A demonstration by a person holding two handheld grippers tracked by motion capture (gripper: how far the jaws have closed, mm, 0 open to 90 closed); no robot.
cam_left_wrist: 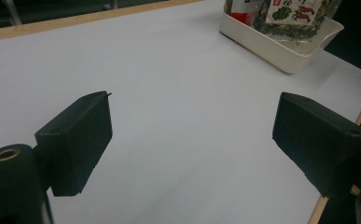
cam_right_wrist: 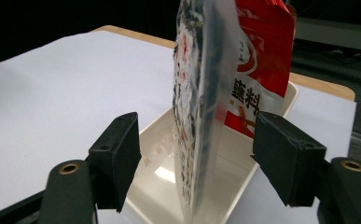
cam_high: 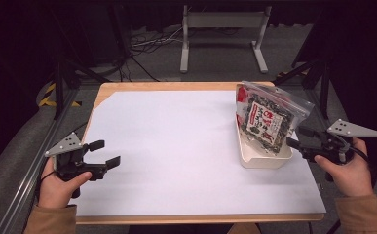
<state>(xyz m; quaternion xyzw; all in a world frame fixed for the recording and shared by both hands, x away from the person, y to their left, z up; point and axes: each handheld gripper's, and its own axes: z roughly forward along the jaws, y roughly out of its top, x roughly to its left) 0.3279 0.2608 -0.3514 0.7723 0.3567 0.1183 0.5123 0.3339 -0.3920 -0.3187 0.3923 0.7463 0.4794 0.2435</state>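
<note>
A clear snack bag (cam_high: 266, 118) stands on edge in a cream tray (cam_high: 264, 160) at about 3 o'clock on the white-covered counter (cam_high: 176, 146), with a red packet (cam_right_wrist: 262, 60) standing just behind it in the same tray. The right gripper (cam_high: 293, 145), held in a person's hand at the counter's 4 o'clock edge, points at the tray; in the right gripper view its fingers (cam_right_wrist: 115, 158) stand wide on either side of the bag's edge, not touching it. The left gripper (cam_high: 103, 153) rests at 8 o'clock, well apart from the tray, its fingers (cam_left_wrist: 78, 140) spread wide over bare counter.
</note>
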